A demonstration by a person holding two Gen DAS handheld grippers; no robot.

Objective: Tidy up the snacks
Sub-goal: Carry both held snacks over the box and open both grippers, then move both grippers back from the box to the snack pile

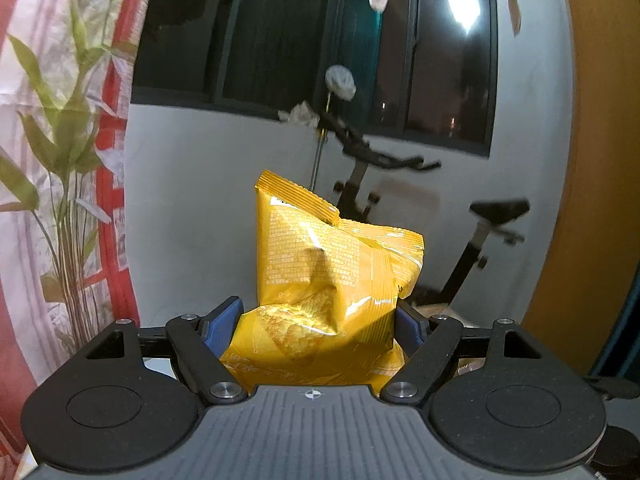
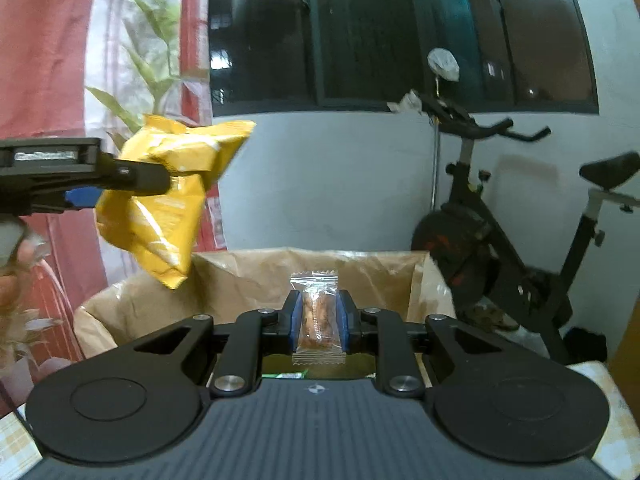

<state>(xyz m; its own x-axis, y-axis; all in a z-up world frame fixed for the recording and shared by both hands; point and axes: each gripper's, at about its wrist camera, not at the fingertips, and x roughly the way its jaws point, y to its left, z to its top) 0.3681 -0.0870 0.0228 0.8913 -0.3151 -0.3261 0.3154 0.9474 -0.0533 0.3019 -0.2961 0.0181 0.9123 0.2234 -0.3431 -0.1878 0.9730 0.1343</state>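
Starting at the left, the left tongs (image 1: 320, 320) are clamped across the lower half of a puffy yellow snack bag (image 1: 332, 272), whose long axis stands upright between the blue pads (image 1: 220, 326), its crimped top edge rising well above them; the wide spread of the jaws is simply the width of the bag. In the right wrist view that same bag hangs in the air up and to the left of the right tongs (image 2: 319, 322), above the near left corner of a brown paper-lined box (image 2: 416, 280). The right tongs are closed tight on a small clear-wrapped snack bar (image 2: 317, 316), held upright with its long axis along the fingers and both serrated wrapper ends poking out. The box's open mouth lies directly ahead of and below the right tongs, so the right hand looks nearer to a drop; the left would need to carry its bag rightward over the rim first.
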